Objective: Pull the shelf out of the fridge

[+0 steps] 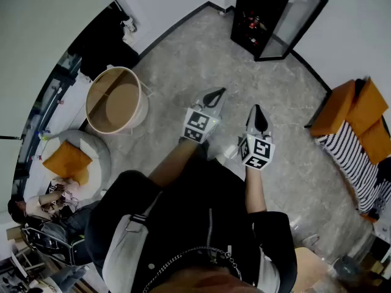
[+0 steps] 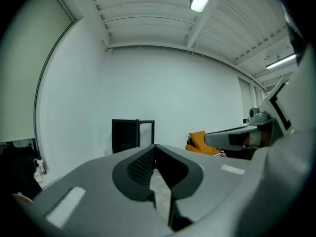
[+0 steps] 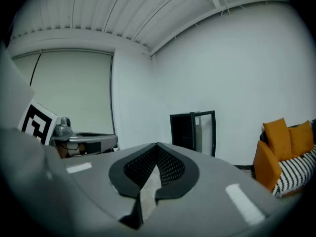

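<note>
A small black fridge stands against the far wall with its glass door swung open to the right; bottles show on a shelf inside. It appears far off in the left gripper view and the right gripper view. My left gripper and right gripper are held side by side in front of the person's body, well short of the fridge. Both are shut with nothing between the pads. The shelf itself is too small to make out.
A round wooden-walled side table sits to the left on the grey stone floor. An orange sofa with a striped blanket lines the right wall. A grey pouf with an orange cushion lies at the left, and a seated person is at the lower left.
</note>
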Motion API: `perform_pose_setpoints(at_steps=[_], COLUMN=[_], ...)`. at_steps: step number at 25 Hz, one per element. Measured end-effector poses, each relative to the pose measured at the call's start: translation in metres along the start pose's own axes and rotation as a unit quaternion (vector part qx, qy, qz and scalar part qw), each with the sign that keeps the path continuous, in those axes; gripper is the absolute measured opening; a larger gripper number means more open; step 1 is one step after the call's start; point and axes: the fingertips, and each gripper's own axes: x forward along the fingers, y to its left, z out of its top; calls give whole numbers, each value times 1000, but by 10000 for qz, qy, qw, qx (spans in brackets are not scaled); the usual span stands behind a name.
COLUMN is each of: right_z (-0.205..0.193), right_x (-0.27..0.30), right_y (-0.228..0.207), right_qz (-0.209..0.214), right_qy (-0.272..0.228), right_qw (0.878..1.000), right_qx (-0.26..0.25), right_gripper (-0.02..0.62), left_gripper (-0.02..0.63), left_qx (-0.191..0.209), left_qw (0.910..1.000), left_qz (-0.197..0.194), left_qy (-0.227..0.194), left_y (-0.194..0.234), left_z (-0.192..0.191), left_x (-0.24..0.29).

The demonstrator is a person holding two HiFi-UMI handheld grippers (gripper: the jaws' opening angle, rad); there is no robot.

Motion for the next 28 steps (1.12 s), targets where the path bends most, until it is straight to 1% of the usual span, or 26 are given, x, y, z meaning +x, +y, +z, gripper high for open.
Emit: perform_pose_setpoints(at_steps=[4, 9, 23, 28], right_z=[1, 7, 5, 5], right_x=[0, 3, 4, 11], right_y=[-4, -8, -18, -20], right_qz=[-82, 2, 43, 162], right_qy=[-1, -155, -95, -46], right_qw=[10000, 9998, 9999, 9998], right_qx=[57, 143, 89, 110], right_gripper=[-2, 0, 2, 2], left_gripper=[11, 11, 11, 11], left_qx=[-12, 28, 31, 54], left_qw=[10000, 10000, 10000, 10000], left_qz=[-71, -71, -45, 22], left_qy=[15, 50, 75, 37], left_y=[-1, -3, -7, -4], left_z=[2, 3, 4, 9], left_x=[3, 10, 23, 28])
